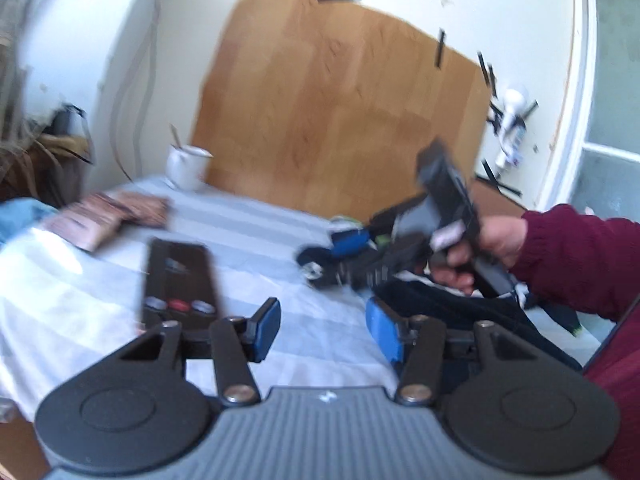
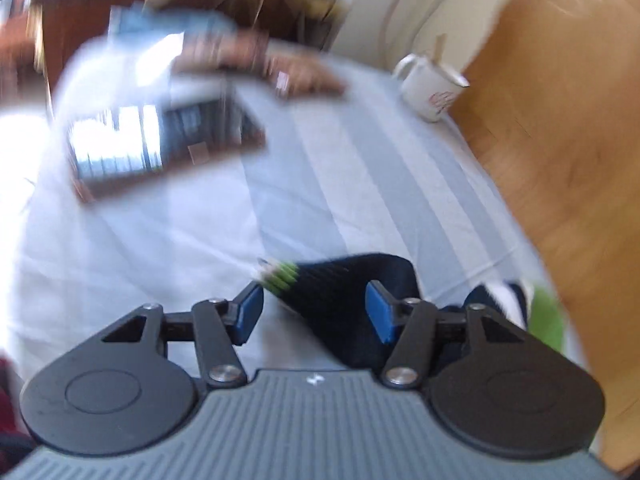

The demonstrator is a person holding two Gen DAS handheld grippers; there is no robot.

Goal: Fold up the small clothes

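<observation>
Dark sock (image 2: 344, 300) lies on striped sheet (image 2: 360, 184) between the spread jaws of right gripper (image 2: 314, 312), long axis 10-to-4 o'clock, cuff at 10; left gripper (image 1: 324, 332), also spread, is farther.

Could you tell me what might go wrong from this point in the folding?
1. The right gripper is open, with the dark sock between its blue pads; if it closes off-centre, it may pinch only one layer.
2. The left gripper is open and holds nothing, so the sock could drag across the striped sheet when pulled.
3. Both views are motion-blurred; a fast sweep might reach the white mug on the sheet.
</observation>
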